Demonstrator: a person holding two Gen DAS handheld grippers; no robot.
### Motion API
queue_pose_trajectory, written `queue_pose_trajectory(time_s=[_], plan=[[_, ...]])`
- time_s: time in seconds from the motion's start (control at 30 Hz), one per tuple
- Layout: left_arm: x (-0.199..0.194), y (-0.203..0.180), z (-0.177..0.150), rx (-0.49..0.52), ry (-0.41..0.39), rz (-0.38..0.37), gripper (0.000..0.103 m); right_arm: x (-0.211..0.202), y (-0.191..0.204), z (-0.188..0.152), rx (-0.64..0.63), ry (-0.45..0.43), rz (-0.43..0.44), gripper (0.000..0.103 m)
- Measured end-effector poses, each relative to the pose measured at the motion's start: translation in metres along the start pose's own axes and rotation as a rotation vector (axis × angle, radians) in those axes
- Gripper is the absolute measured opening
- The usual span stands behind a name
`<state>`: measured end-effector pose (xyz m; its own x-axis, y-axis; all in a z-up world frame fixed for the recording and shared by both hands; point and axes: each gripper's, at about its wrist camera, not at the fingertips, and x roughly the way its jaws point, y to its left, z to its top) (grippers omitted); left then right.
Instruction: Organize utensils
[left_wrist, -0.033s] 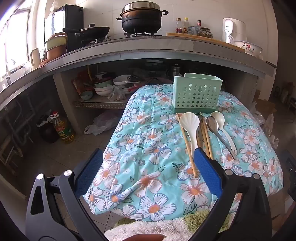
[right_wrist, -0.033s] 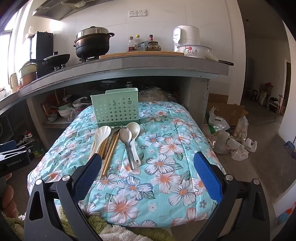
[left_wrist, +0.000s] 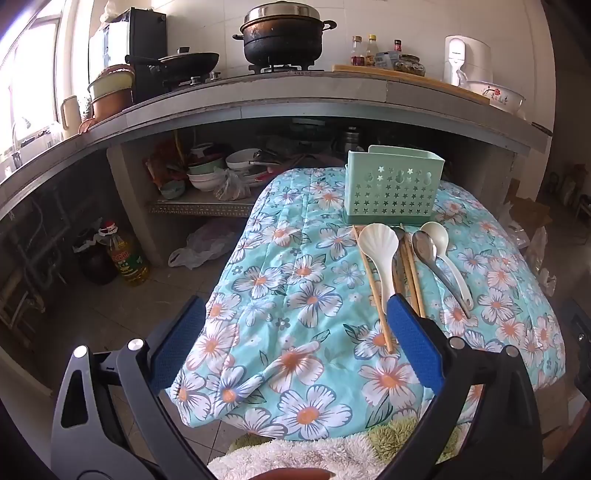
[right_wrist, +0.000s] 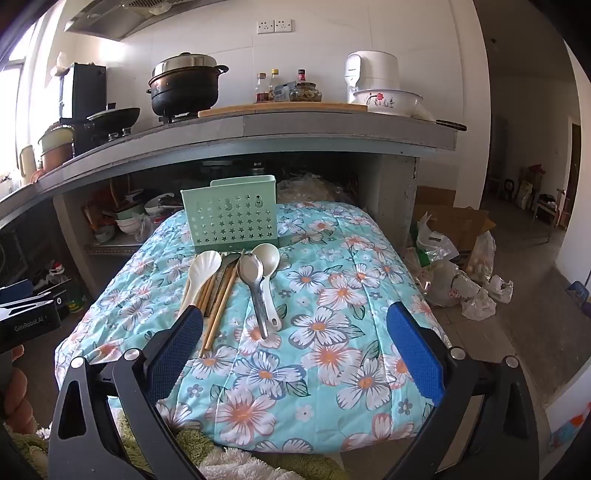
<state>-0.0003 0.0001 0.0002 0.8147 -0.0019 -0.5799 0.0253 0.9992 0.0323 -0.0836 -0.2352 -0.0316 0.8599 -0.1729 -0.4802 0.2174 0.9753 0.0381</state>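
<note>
A mint-green perforated utensil holder (left_wrist: 393, 186) (right_wrist: 231, 214) stands at the far end of a table covered by a floral quilt (left_wrist: 295, 295) (right_wrist: 332, 295). In front of it lie a white shell-shaped ladle (left_wrist: 380, 251) (right_wrist: 201, 269), wooden chopsticks (left_wrist: 371, 291) (right_wrist: 219, 306), a metal spoon (left_wrist: 430, 254) (right_wrist: 255, 284) and a white spoon (left_wrist: 441, 247) (right_wrist: 267, 266). My left gripper (left_wrist: 295, 347) is open and empty, short of the utensils' near ends. My right gripper (right_wrist: 295, 350) is open and empty, near the handles.
Behind the table a concrete counter (left_wrist: 295, 96) holds a black pot (left_wrist: 282, 37), pan, bottles and a kettle. Bowls sit on the shelf (left_wrist: 207, 173) under it. An oil bottle (left_wrist: 127, 254) stands on the floor at left. Plastic bags (right_wrist: 461, 273) lie on the floor at right.
</note>
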Motion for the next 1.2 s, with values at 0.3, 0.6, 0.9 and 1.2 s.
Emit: queue_pose_trajectory(time_s=[0.3,0.6,0.9,1.2], plan=[[0.0001,-0.0004,-0.0001,0.000,0.011,0.000,0.095,-0.0004,-0.0002,0.0003,0.007,-0.003,0.005,0.097],[0.0000,-0.0004,-0.0002,-0.002,0.015,-0.001,0.095,-0.0006,-0.0001,0.0004,0.008,-0.006,0.005,0.097],[0.0040,0.0039,-0.0037,-0.004,0.021,-0.003,0.095,0.0001,-0.0004,0.0003,0.010,-0.004,0.006,0.097],[0.0082,0.0029,0.0000,-0.010,0.025,0.000,0.095,0.0005,-0.0006,-0.0003,0.010,-0.017,0.000,0.097]])
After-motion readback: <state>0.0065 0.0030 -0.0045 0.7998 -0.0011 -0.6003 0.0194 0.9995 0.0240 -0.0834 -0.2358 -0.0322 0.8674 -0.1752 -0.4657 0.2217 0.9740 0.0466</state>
